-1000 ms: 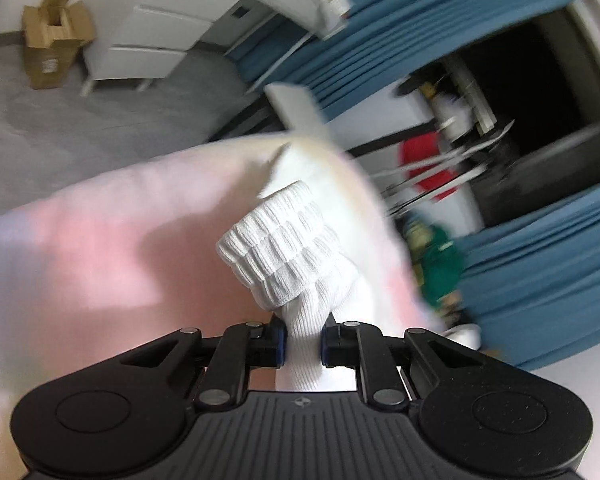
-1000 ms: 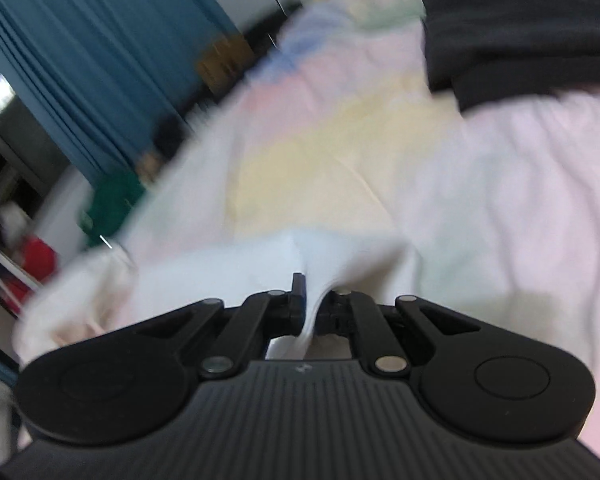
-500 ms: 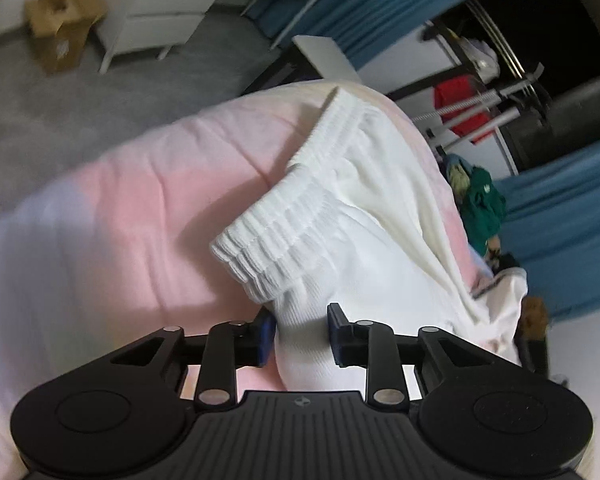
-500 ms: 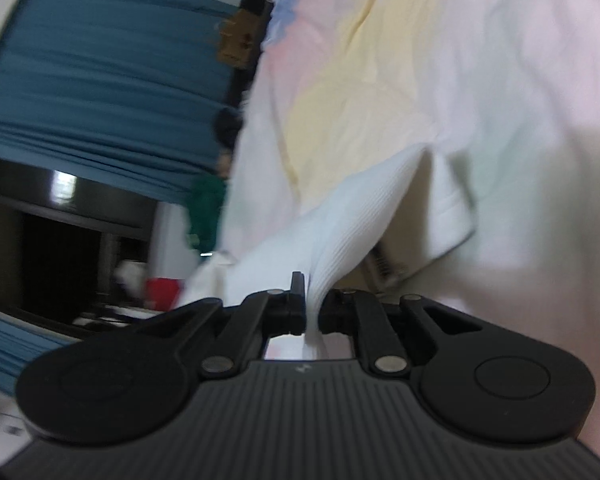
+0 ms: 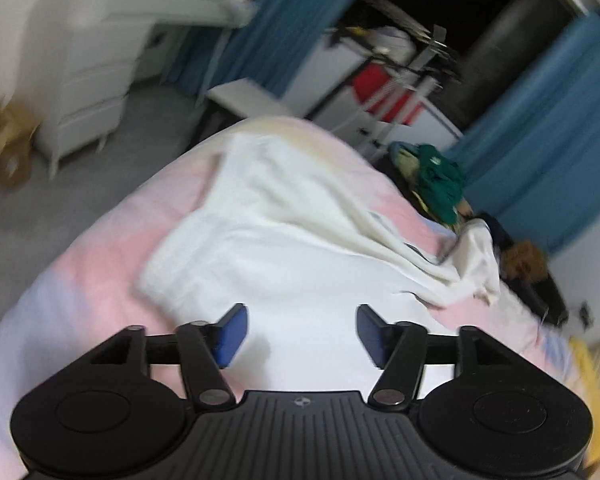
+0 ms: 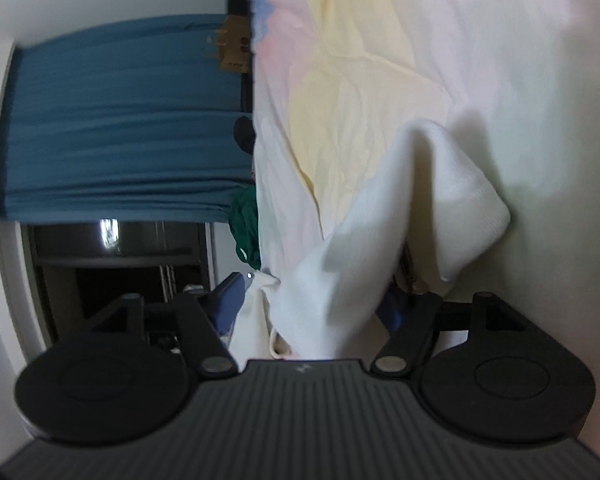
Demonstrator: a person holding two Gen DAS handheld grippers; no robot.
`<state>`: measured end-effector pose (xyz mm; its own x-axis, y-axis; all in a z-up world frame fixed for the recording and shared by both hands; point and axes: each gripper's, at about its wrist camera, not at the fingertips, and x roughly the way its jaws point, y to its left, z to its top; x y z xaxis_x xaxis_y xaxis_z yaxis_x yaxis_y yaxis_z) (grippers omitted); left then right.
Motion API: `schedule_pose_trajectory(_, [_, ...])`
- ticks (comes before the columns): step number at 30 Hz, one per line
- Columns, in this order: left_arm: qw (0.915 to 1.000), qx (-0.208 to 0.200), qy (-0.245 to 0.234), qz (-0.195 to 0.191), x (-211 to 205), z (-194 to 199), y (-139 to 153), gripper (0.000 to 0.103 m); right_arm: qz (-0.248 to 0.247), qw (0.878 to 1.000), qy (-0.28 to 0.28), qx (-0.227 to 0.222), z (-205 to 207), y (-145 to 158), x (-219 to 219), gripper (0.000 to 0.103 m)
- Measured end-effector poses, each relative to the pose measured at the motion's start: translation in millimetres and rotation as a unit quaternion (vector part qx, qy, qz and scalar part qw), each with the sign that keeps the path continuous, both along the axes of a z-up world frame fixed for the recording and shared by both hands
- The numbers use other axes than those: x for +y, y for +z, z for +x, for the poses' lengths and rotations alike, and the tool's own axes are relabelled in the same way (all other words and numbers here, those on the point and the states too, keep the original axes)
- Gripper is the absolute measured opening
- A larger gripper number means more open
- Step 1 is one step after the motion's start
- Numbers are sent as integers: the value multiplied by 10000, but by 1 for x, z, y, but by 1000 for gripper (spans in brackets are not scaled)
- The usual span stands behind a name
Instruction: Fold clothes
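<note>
The white garment [image 5: 284, 232] lies spread on the bed [image 5: 100, 264], its ribbed band at the near left and a bunched, crumpled end trailing to the far right, close to the bed's edge. The left tongs [image 5: 298, 330] stand wide open just above the near part of the cloth, gripping nothing; held so, they look poised either to take a fresh hold or to draw clear of a fold already laid, and the pictures fit both. The right tongs [image 6: 312, 300] are also spread wide, with a raised fold of the same garment [image 6: 384, 240] standing up between the 2 blue pads; the cloth rests against them loosely and is not pinched, as far as I can tell. That peaked fold suggests the fabric is slack there and would slump flat if left alone. The garment is not yet a tidy folded shape: 1 long crease runs across it and the far end is rumpled. The bed carries a soft pastel cover in pink, yellow and pale blue bands, wrinkled and yielding, so cloth will drag on it a little. Around it are blue curtains [image 5: 540, 128], a white chest of drawers [image 5: 88, 80], a cardboard box [image 5: 4, 148] on the grey floor, and a heap of green clothing [image 5: 436, 184] beyond the bed.
</note>
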<state>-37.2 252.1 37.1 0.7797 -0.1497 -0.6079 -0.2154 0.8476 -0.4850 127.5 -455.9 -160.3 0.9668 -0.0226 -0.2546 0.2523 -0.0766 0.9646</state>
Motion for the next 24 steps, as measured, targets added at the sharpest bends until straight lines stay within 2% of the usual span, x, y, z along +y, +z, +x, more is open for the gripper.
schedule_pose_trajectory(2, [9998,37,-192,67,-24,17,-1,66,156,9998,-23,-83,7,-8,-4,72])
schedule_pose_trajectory(4, [9993,41,-353,-64,-47,33,-6,66,67,9999,22,-72,13,-10,-8,68])
schedule_pose_trajectory(8, [9974,20,-722,-9,-100,64,-20,67,5,9999,-13,-150,19,-13,-18,70])
schedule_pose_trajectory(10, [9966,86,-823,-25,-118,81,-37,67,-16,9999,-98,-127,18,-12,-20,63])
schedule_pose_trajectory(11, [9962,159,-853,-28,-126,87,-46,67,-41,9999,-131,-82,19,-11,-21,55])
schedule_pose_trajectory(12, [9958,238,-882,-10,-130,91,-54,67,-144,9998,-145,-15,17,-9,-19,44])
schedule_pose_trajectory(13, [9953,318,-912,8,-133,94,-62,67,-249,9995,-159,53,16,-7,-18,36])
schedule_pose_trajectory(14, [9948,395,-942,28,-137,98,-69,67,-354,9992,-173,120,15,-5,-16,21])
schedule_pose_trajectory(15, [9941,443,-985,93,-138,99,-75,67,-480,9984,-242,185,13,-1,-17,14])
schedule_pose_trajectory(18, [9936,568,-969,102,-138,100,-87,67,-858,9946,-451,379,9,14,-20,9])
schedule_pose_trajectory(21, [9943,527,-930,-31,-135,100,-90,67,-1606,9843,-717,-133,-4,43,-15,8])
schedule_pose_trajectory(24, [9945,389,-975,-35,-138,97,-84,67,-2342,9651,-978,-649,-18,73,-9,7])
